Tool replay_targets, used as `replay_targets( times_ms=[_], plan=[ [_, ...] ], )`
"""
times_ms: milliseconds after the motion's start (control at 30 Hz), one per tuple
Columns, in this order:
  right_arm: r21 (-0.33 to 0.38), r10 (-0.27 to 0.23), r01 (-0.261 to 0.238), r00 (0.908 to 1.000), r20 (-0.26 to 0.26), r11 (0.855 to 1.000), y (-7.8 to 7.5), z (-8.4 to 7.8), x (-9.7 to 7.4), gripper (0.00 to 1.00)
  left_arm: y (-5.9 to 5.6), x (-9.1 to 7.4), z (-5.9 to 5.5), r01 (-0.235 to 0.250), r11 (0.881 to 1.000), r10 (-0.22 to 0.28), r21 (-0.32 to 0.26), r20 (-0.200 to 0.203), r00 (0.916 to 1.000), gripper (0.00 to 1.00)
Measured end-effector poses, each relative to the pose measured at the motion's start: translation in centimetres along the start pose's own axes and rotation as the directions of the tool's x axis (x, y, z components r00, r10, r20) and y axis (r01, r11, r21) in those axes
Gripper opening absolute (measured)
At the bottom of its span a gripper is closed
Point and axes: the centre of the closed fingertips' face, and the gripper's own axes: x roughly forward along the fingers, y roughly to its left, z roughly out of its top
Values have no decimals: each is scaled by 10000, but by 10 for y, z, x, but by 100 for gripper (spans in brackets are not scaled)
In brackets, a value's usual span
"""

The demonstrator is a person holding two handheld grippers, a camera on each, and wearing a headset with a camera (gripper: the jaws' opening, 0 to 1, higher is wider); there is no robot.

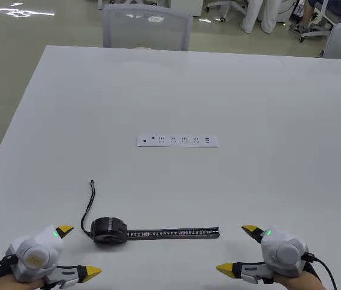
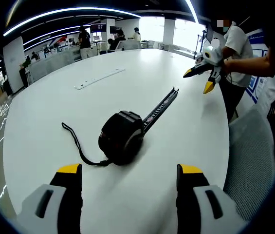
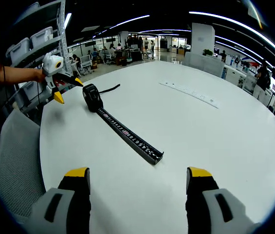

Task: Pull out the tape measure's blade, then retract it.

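On the table [image 1: 218, 90], my left gripper [image 1: 81, 251] and right gripper [image 1: 235, 248] flank the tape measure [image 1: 108, 230], jaws apart; left gripper view faces its case [image 2: 121, 136], right gripper view the extended blade [image 3: 127, 134].

Blade [image 1: 173, 232] numerals illegible (too small), chair [image 1: 146, 27] part-hidden

The black tape measure [image 1: 109, 229] lies on the white table [image 1: 248, 109], blade [image 1: 173, 232] extended (wrist strap [image 1: 88, 205] trailing).
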Motion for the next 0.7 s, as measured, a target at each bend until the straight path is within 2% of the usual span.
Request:
replay_targets(
  times_ms=[67,167,333,533,600,700],
  plan=[
    [110,-120,119,9999,100,9999,3,1,-3,82,-1,-3,1,-160,9997,163,-167,201,9997,80],
    [125,-189,187,9997,130,9997,8,1,-5,83,-4,-8,2,-372,9988,381,-314,290,9989,82],
    [200,-421,414,9985,340,9989,16,4,-12,85,-5,-14,4,-730,9971,738,-193,440,9963,86],
    [330,-628,609,9962,601,9976,23,9,-19,87,-10,-19,6,-893,9958,905,-202,658,9937,92],
    [497,-746,709,9942,774,9962,26,12,-21,87,-13,-21,8,-966,9946,995,-380,846,9914,93],
    [643,-792,735,9926,917,9952,31,15,-24,88,-19,-23,7,-933,9947,970,-443,908,9911,94]
  ],
)
